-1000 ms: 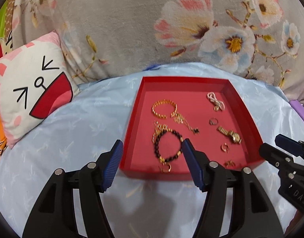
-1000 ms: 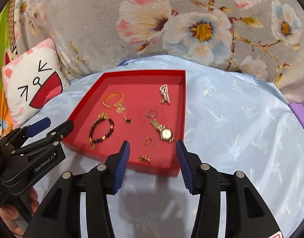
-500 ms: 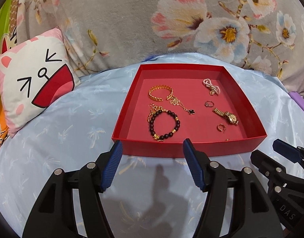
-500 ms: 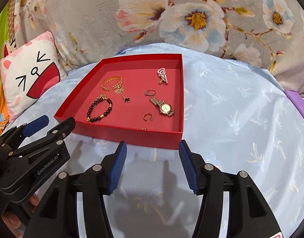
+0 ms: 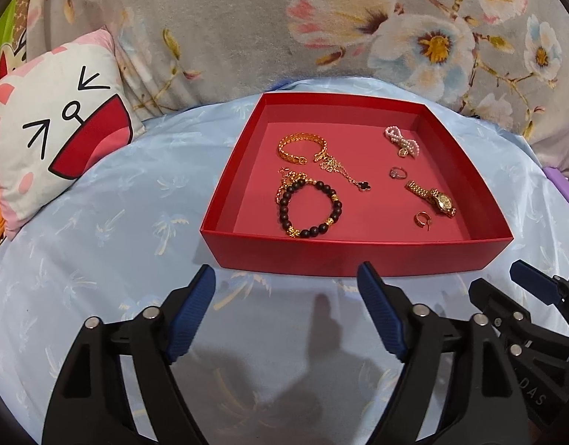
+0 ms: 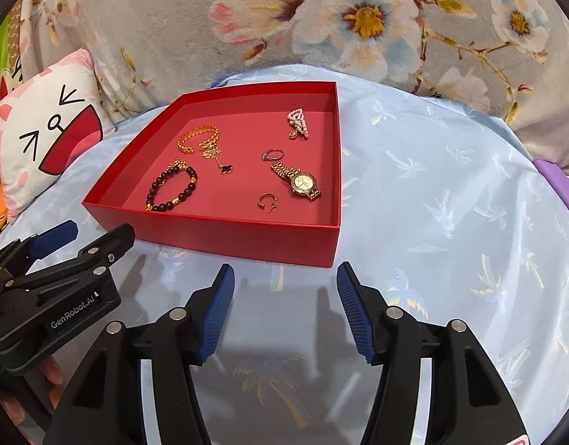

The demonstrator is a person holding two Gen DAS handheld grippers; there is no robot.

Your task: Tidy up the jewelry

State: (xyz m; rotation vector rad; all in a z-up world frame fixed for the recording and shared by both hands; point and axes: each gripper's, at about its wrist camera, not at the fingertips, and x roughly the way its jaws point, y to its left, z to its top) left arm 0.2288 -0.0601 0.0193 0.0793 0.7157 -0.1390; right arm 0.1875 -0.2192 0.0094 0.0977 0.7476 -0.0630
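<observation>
A shallow red tray point(image 5: 358, 259) point(image 6: 247, 237) lies on the pale blue bedspread and holds loose jewelry. Inside are a dark bead bracelet point(image 5: 309, 207) point(image 6: 172, 189), a gold chain bracelet point(image 5: 301, 146) point(image 6: 199, 138), a necklace with a black clover point(image 5: 364, 185) point(image 6: 225, 167), a pearl clip point(image 5: 401, 141) point(image 6: 298, 126), a ring point(image 5: 398, 173) point(image 6: 272, 154), a gold watch point(image 5: 433, 196) point(image 6: 298, 181) and a hoop earring point(image 5: 421, 219) point(image 6: 266, 200). My left gripper point(image 5: 286, 278) hovers before the tray's near wall, jaws opening, nothing between them. My right gripper point(image 6: 284, 274) is beside it, jaws likewise opening and empty.
A cat-face cushion point(image 5: 51, 137) point(image 6: 43, 133) rests at the left. A grey floral blanket point(image 5: 321, 26) point(image 6: 321, 18) rises behind the tray. A purple object point(image 6: 555, 178) sits at the right edge. Fingers of a hand point(image 6: 51, 369) show under the left gripper.
Both grippers sank and drew back from the tray, which now lies beyond the fingertips instead of between them. Both pairs of jaws stand wider than before.
</observation>
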